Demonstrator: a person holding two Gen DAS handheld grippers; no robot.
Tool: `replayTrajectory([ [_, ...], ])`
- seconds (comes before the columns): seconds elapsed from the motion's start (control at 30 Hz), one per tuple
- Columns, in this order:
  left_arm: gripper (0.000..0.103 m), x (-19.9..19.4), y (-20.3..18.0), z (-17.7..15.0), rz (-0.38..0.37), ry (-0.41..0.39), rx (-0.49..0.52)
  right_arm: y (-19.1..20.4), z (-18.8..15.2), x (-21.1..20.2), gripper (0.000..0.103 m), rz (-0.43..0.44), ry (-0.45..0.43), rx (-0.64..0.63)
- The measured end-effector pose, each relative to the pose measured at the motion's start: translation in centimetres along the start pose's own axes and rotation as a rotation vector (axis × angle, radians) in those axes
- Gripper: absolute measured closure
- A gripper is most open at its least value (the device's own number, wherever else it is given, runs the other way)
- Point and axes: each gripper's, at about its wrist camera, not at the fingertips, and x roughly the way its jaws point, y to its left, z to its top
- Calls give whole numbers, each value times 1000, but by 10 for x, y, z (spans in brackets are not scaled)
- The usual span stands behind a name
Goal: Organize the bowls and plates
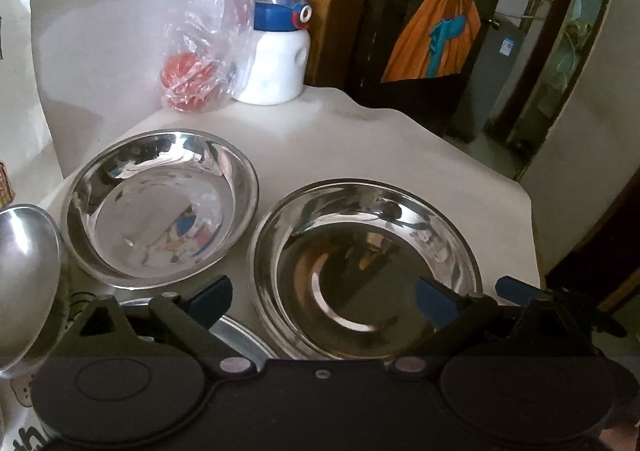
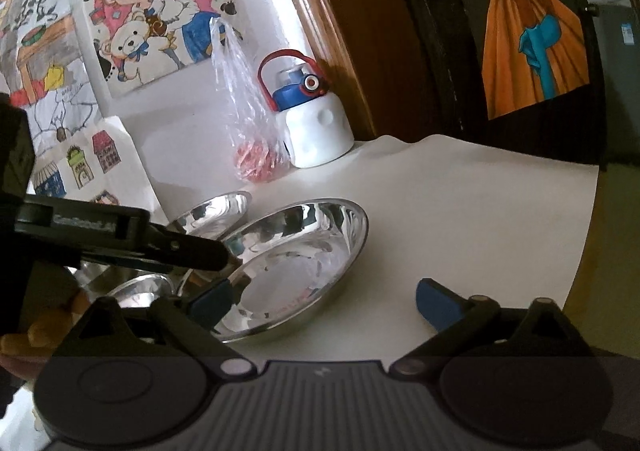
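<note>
Left gripper (image 1: pixel 322 297) jaws wide apart, holding nothing, hovering over the near edge of the right steel plate (image 1: pixel 366 271). That plate sits on the white table (image 1: pixel 360 139); a second steel plate (image 1: pixel 160 207) lies just beside it to the far left, rims close, can't tell if touching. Steel bowl (image 1: pixel 24 283) at the left edge, partly cut off; another steel rim (image 1: pixel 240 331) shows under the left finger. Right gripper (image 2: pixel 324 301) also spread wide, empty, its left fingertip (image 2: pixel 212 301) over the near-left rim of the plate. Left gripper's finger enters the right wrist view from the left, tip at that same rim. Far side: white bottle (image 1: pixel 276 63) with blue cap, clear plastic bag (image 1: pixel 208 39) with something red inside, just left of it.
</note>
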Motion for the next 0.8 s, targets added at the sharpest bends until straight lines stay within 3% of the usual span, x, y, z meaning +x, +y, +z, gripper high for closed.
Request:
replayTrajectory([
  [0.33,21,23,14,9,-9,83,-89,-3,5,5,23,-13,23,25],
  [0.4,25,25,15,10,-7,83,-95,-2,4,6,34,-21,23,27],
  [0.8,66,30,19,6,14,93,-116,3,5,7,68,-60,33,36],
])
